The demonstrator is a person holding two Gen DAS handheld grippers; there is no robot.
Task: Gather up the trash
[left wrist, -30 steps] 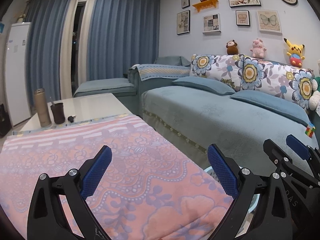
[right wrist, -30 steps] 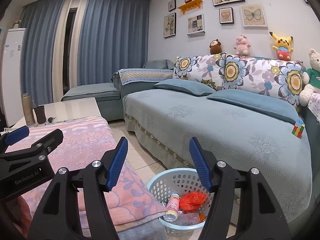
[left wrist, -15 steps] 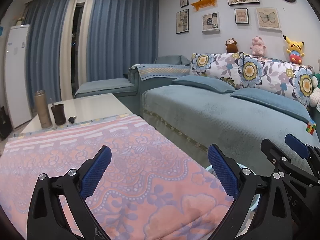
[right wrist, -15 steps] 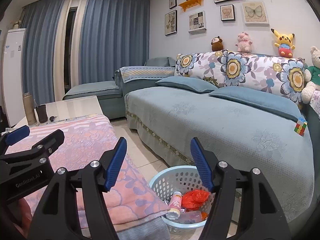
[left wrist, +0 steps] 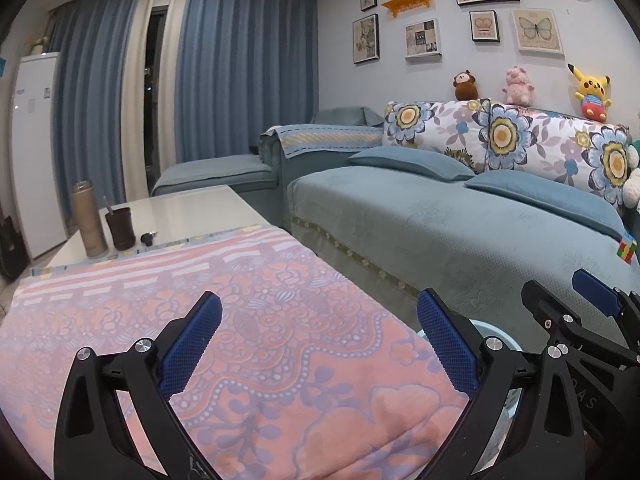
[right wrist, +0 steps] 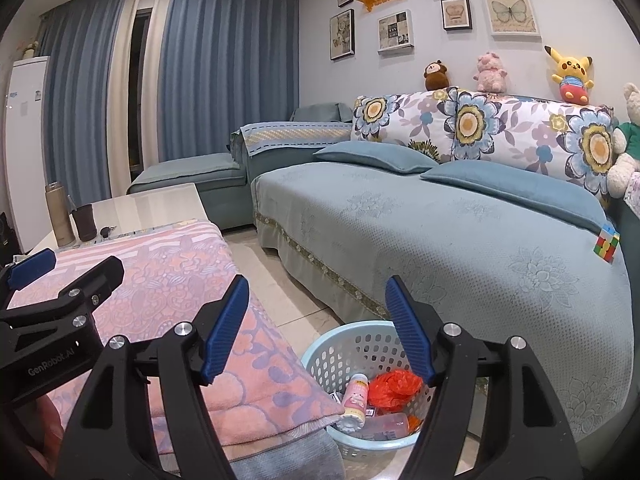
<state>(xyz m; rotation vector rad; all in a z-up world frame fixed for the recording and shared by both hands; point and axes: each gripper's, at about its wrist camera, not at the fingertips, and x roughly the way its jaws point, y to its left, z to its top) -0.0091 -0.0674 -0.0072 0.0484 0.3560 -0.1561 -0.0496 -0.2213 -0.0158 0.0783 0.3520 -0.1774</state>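
A light blue perforated basket (right wrist: 362,340) stands on the floor between the table and the sofa. It holds a small pink-labelled bottle (right wrist: 355,394), a crumpled red bag (right wrist: 394,388) and a clear bottle (right wrist: 386,426). My right gripper (right wrist: 318,330) is open and empty, above and in front of the basket. My left gripper (left wrist: 318,344) is open and empty over the pink patterned blanket (left wrist: 240,320). The basket's rim (left wrist: 490,330) peeks out in the left wrist view. Each gripper shows at the edge of the other's view.
The blanket covers the near part of a white low table (left wrist: 184,212) with a tan flask (left wrist: 89,220), a dark cup (left wrist: 119,229) and keys (left wrist: 147,237). A blue sofa (right wrist: 440,232) with a colour cube (right wrist: 608,243) runs along the right.
Both views have shifted slightly, as the grippers drift a little. Both stay open and empty.
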